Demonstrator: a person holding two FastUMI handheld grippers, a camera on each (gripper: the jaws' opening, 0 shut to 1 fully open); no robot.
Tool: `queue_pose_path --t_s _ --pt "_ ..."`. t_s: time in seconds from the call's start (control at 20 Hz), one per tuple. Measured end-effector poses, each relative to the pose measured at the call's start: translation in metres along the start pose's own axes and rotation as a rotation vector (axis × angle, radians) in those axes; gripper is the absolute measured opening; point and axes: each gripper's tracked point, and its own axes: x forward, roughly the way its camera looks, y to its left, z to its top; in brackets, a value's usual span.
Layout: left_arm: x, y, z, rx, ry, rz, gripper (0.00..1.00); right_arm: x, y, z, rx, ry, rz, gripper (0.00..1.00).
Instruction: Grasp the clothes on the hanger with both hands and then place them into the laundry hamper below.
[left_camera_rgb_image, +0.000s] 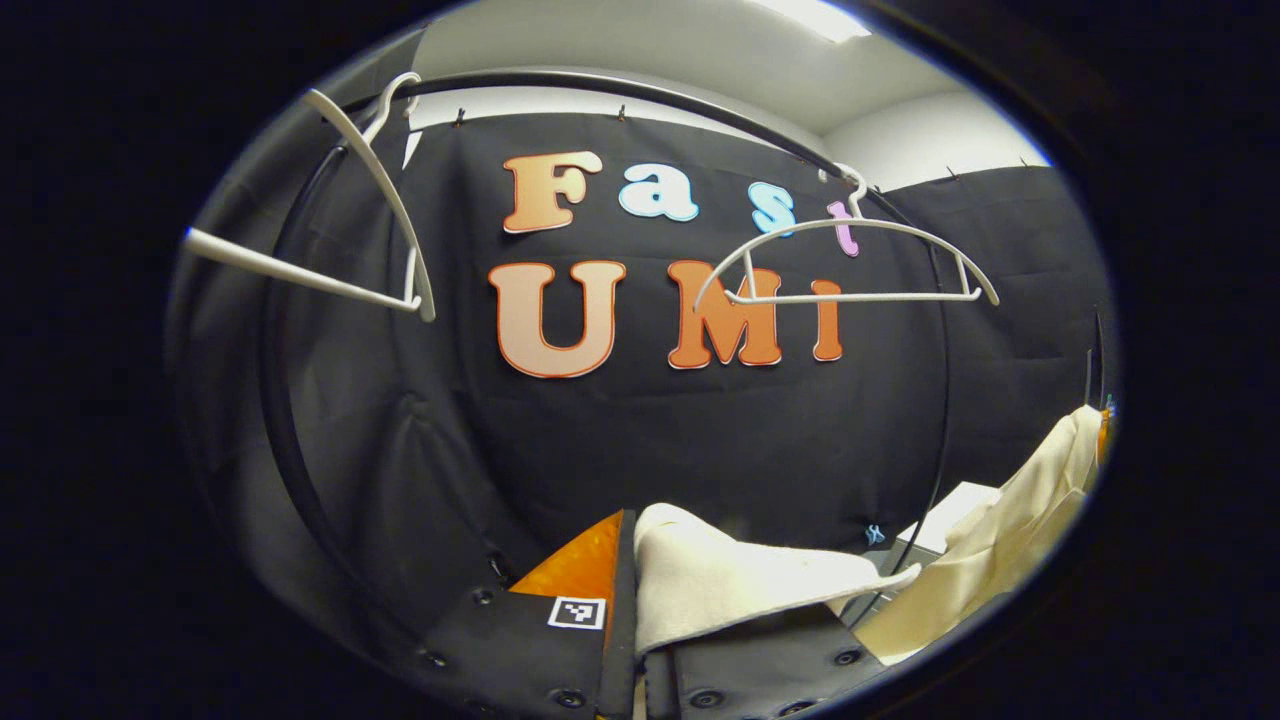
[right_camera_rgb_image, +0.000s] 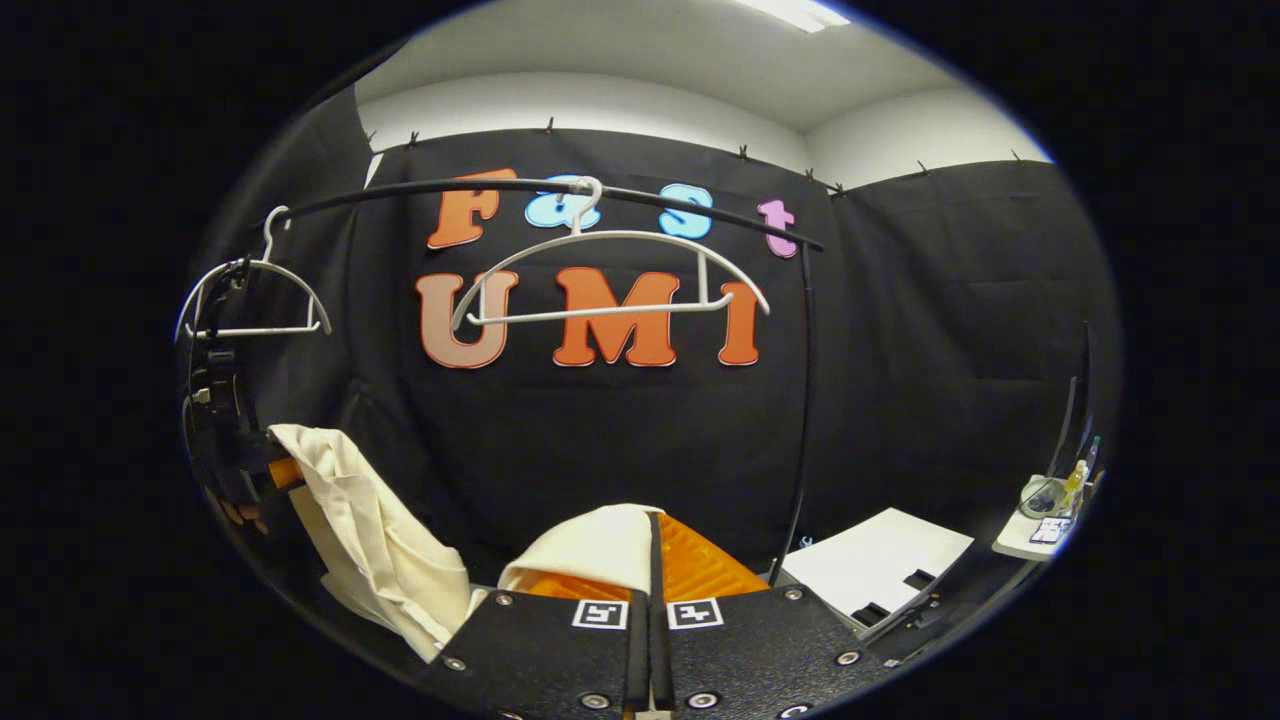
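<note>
While the cream garment (right_camera_rgb_image: 370, 540) hung clear of the empty hangers (right_camera_rgb_image: 610, 275), we had both grippers, left (left_camera_rgb_image: 637, 600) and right (right_camera_rgb_image: 650, 590), clamped narrow on its cloth; lowering them together and level seemed best, with the hamper out of view.
</note>
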Motion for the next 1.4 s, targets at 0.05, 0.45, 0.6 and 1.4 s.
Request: queue_pose_path --t_s 0.05,0.45,0.6,1.4 --pt "-0.001 -0.007 -0.008 -0.019 0.019 -0.026 0.12 0.003 0.011 -0.008 0.002 0.016 0.028 0.0" --pt "-0.002 -0.066 -0.098 -0.095 0.239 -0.192 0.13 0.032 0.071 -0.105 0.012 0.24 0.136 0.0" --pt "-0.007 -0.078 -0.131 -0.119 0.329 -0.221 0.13 0.038 0.071 -0.145 0.042 0.335 0.121 0.01" --pt "0.013 -0.1 -0.221 -0.15 0.596 -0.205 0.46 0.068 0.054 -0.237 0.058 0.563 0.053 0.11"
